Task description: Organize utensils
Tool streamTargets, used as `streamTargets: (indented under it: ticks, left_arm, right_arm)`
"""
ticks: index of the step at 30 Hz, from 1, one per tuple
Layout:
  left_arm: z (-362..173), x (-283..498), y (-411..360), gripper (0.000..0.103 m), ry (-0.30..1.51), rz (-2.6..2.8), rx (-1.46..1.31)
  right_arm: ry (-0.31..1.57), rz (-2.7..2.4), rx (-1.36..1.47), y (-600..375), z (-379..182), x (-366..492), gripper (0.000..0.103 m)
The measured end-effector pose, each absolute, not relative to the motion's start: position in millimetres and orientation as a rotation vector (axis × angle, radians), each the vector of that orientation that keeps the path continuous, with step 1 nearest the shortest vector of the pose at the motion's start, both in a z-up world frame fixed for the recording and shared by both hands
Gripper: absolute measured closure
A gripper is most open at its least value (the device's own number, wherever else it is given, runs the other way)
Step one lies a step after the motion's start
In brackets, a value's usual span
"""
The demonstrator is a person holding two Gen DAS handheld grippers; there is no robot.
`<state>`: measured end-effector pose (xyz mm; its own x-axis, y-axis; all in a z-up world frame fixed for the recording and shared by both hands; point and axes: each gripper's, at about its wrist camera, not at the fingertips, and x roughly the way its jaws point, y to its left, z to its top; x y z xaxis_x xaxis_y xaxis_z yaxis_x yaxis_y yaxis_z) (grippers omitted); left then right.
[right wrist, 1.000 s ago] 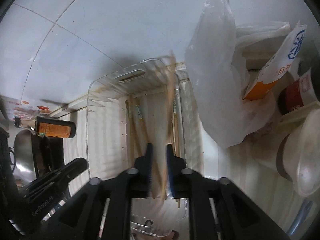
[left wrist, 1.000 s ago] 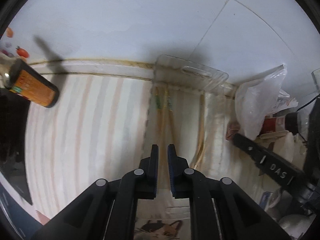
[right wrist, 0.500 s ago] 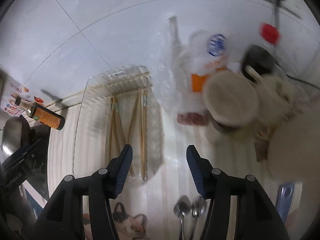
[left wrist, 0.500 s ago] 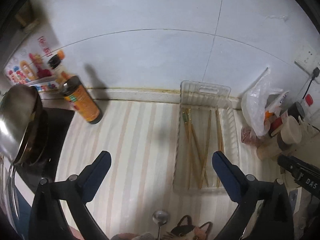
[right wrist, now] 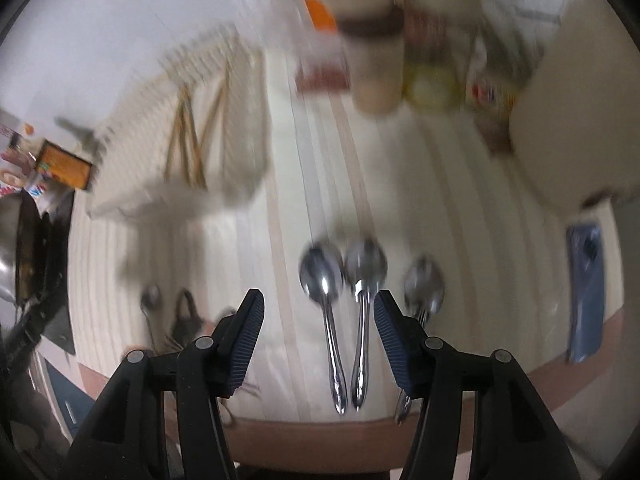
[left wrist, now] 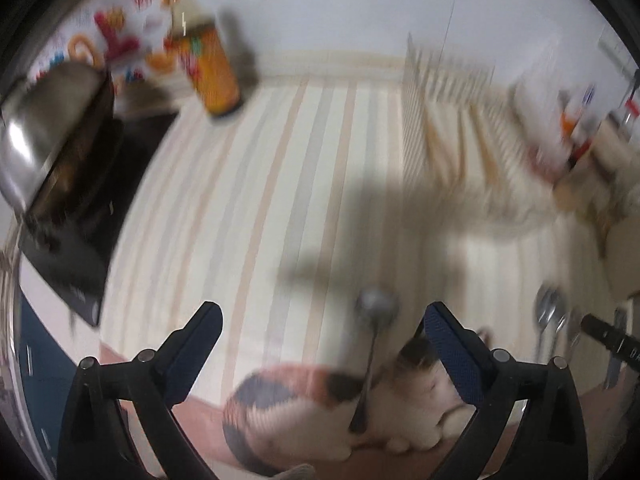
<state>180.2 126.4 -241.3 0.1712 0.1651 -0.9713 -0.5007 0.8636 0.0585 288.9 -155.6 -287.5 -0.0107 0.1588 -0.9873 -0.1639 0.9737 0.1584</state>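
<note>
Right gripper [right wrist: 318, 322]: I read its jaws as spread wide and empty, poised low over the striped mat [right wrist: 248, 240].
Spoons between the right fingers: two steel spoons [right wrist: 340, 312] lie side by side on the mat, bowls away from me, handles converging toward the near edge; both sit inside the gap, touching neither finger as far as I can tell.
Third spoon [right wrist: 423, 284]: just right of the pair, its handle passing behind the right finger.
Left gripper [left wrist: 320, 328]: I see the jaws parted wide, nothing held.
Lone spoon [left wrist: 374, 328]: lies on the mat between the left fingers, nearer the right one, handle running onto the cat picture [left wrist: 360, 408] at the mat's near edge.
Clear tray [right wrist: 180, 128]: at the back near the wall, left of the spoons in the right view; blurred, with wooden chopsticks [right wrist: 188, 140] lying inside.
Sauce bottle [left wrist: 208, 64]: orange label, upright by the wall, far left of the tray.
Pan [left wrist: 44, 132]: metal, at the left edge on a dark cooktop.
Phone [right wrist: 584, 292]: blue, lying flat well right of the spoons.
Jars and packets [right wrist: 400, 48]: clustered at the back right; too blurred for me to name.
</note>
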Motion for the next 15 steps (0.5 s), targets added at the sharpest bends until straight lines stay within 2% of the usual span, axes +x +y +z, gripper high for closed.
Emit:
streamTargets:
  ticks: [4, 6, 8, 12, 14, 15]
  left_arm:
    - [-280.1, 171.3, 120.9, 0.003, 1.41, 0.471, -0.353]
    - [-297.8, 172.6, 117.0, 0.014, 1.455, 0.446, -0.387]
    - [-309.8, 175.4, 112.5, 0.032, 1.488, 0.415, -0.409]
    - [-324.8, 183.9, 101.8, 0.04, 1.511, 0.39, -0.377]
    - [-332.8, 188.6, 98.8, 0.057, 1.533, 0.382, -0.366]
    - [-337.0, 190.1, 98.3, 0.061, 1.541, 0.379, -0.365]
  right_arm:
    - [1.618, 0.244, 0.004, -157.7, -315.1, 277.5, 0.044]
    - [1.634, 0.243, -0.004, -156.1, -323.1, 274.9, 0.044]
    - [1.652, 0.251, -0.006, -154.6, -330.2, 273.9, 0.046]
    - [1.665, 0.245, -0.027, -151.0, -341.3, 275.1, 0.054]
    - [1.667, 0.246, -0.044, -148.3, -344.5, 274.8, 0.059]
    - [1.67, 0.243, -0.06, -145.2, -346.7, 276.4, 0.059]
